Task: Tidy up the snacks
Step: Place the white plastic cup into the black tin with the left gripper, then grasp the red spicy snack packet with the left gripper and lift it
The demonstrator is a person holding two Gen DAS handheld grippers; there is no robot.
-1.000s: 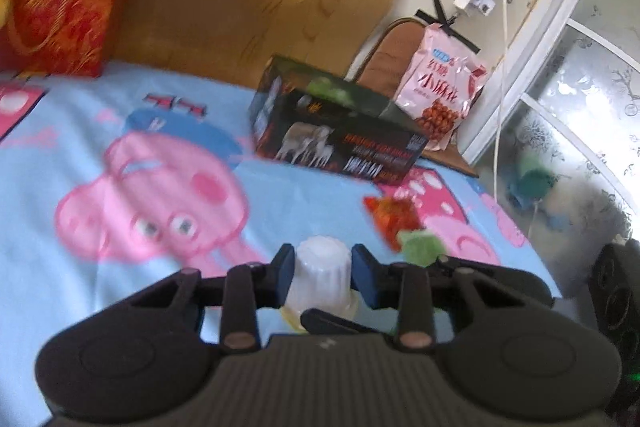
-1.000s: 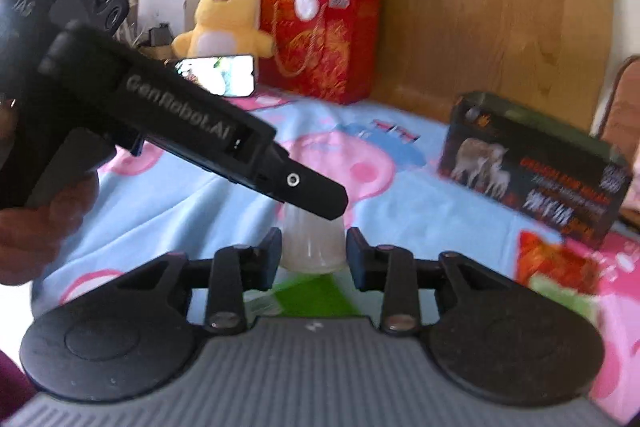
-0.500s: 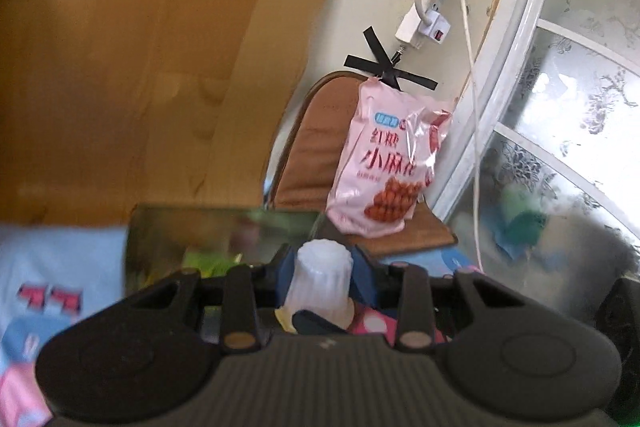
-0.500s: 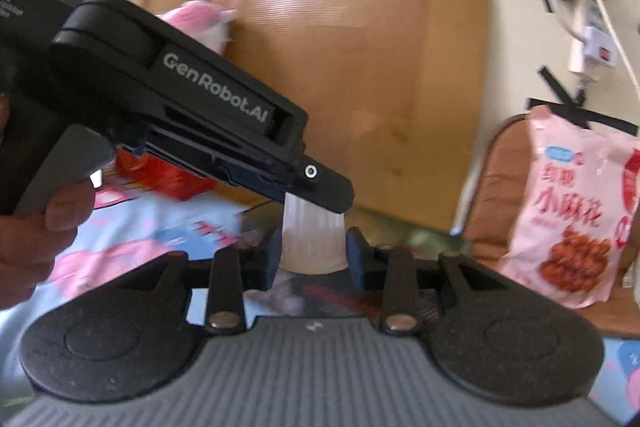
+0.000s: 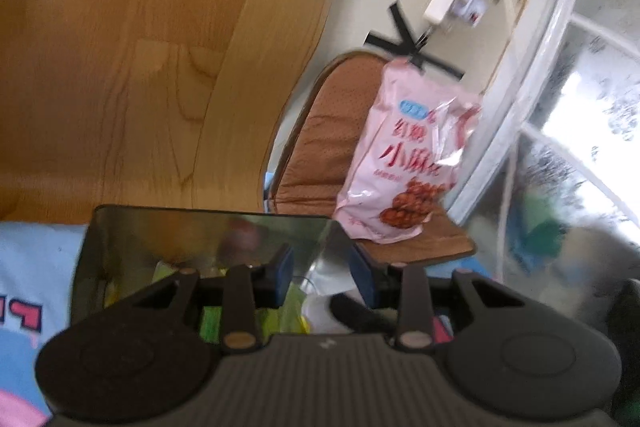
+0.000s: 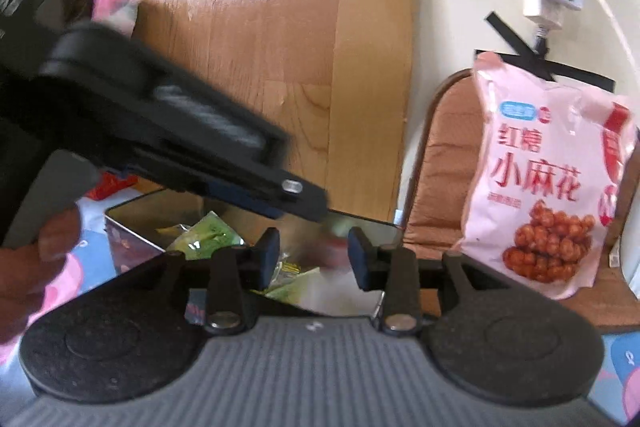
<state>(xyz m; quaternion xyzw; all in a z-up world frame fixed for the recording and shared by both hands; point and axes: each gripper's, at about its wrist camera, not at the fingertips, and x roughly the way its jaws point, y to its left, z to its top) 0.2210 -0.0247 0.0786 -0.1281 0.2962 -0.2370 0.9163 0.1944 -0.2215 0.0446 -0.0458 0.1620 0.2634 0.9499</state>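
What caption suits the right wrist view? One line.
Right gripper, jaws opening and empty, above open box of green snack packets; pink snack bag on chair.

Support is a bed with a light-blue cartoon-pig sheet (image 5: 28, 267), wooden headboard (image 5: 120, 67) at 12 o'clock. One open dark box (image 5: 208, 223) sits directly on the sheet, green snack packets (image 6: 208, 235) inside. Brown chair (image 5: 320, 147) at 2 o'clock off the bed carries a pink snack bag (image 5: 404, 167).
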